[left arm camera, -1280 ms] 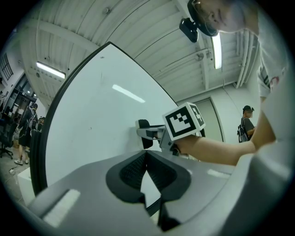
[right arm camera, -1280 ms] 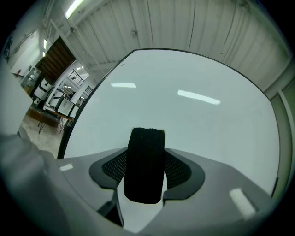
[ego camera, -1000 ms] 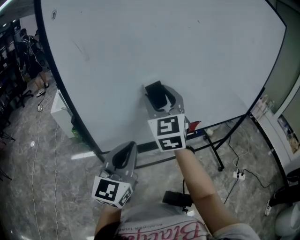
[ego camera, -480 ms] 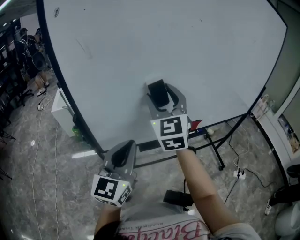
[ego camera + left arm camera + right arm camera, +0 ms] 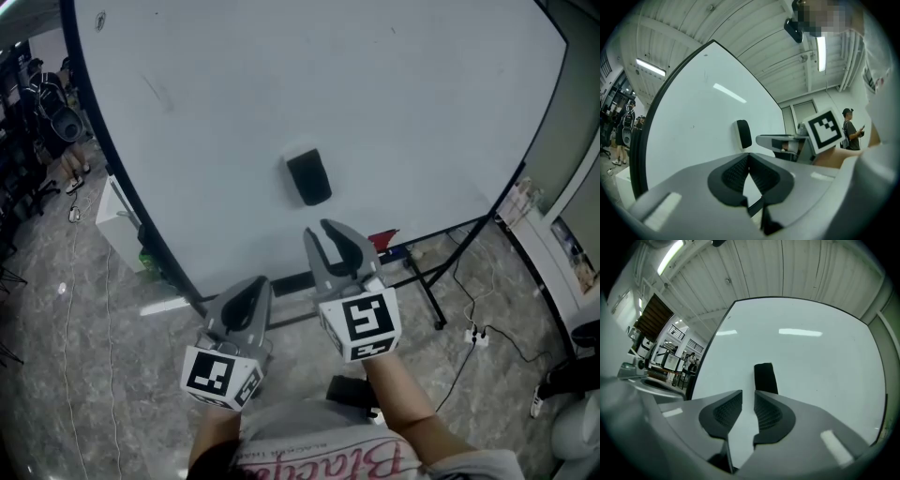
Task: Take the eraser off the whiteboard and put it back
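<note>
The black block eraser sticks on the big white whiteboard. Near it, the grey right gripper is closing on nothing (a gap shows). The grey left gripper is pinched together, empty.

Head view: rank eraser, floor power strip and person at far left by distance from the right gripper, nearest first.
From the right gripper, jaws closing with nothing between them:
1. Eraser: on the whiteboard, just ahead.
2. Power strip: on the floor, to the right.
3. Person: far left, past the whiteboard.
</note>
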A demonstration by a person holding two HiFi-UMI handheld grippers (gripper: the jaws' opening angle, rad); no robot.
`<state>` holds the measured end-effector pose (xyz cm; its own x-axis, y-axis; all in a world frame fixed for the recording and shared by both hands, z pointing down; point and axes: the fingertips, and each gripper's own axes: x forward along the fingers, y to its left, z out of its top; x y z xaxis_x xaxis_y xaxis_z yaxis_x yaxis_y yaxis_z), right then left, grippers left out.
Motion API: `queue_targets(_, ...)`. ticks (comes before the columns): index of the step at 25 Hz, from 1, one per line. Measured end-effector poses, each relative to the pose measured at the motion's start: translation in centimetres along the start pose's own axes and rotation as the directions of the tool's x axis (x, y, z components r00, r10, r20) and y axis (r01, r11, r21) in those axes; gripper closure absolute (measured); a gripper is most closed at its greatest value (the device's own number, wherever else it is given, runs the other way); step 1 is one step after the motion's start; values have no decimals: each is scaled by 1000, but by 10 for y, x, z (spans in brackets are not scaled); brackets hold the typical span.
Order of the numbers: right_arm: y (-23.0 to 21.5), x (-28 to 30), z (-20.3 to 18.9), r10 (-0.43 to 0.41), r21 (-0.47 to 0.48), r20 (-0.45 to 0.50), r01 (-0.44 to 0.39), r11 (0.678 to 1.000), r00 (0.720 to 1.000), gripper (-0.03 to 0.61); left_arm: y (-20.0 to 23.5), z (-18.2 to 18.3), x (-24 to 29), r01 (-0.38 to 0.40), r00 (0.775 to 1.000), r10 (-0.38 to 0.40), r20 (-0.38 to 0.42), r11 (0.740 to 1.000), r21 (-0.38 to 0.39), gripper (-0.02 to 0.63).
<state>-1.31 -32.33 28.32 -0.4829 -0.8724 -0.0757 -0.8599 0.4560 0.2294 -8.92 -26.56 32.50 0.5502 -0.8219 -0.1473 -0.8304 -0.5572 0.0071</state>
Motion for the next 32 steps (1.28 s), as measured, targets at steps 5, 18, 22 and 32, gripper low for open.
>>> queue_targets(5, 20, -29, -25, 61, 56, -22, -60, 997, 998, 575, -6, -2, 1, 13, 1000, -13, -3, 1000, -6, 615)
queue_targets(18, 47, -52, -36, 124, 52, -40, -122, 991, 992, 578, -12, -6, 0, 14, 1000, -14, -4, 1000, -19, 615)
queue_targets(22, 48, -54, -35, 117, 48, -42, -115, 992, 992, 578, -14, -6, 0, 20, 1000, -20, -4, 1000, -22, 615)
queue_targets(32, 46, -56, -32, 103, 49, -44, -101, 994, 994, 578, -18, -3, 5, 39, 999, -39, 3, 999, -26, 617)
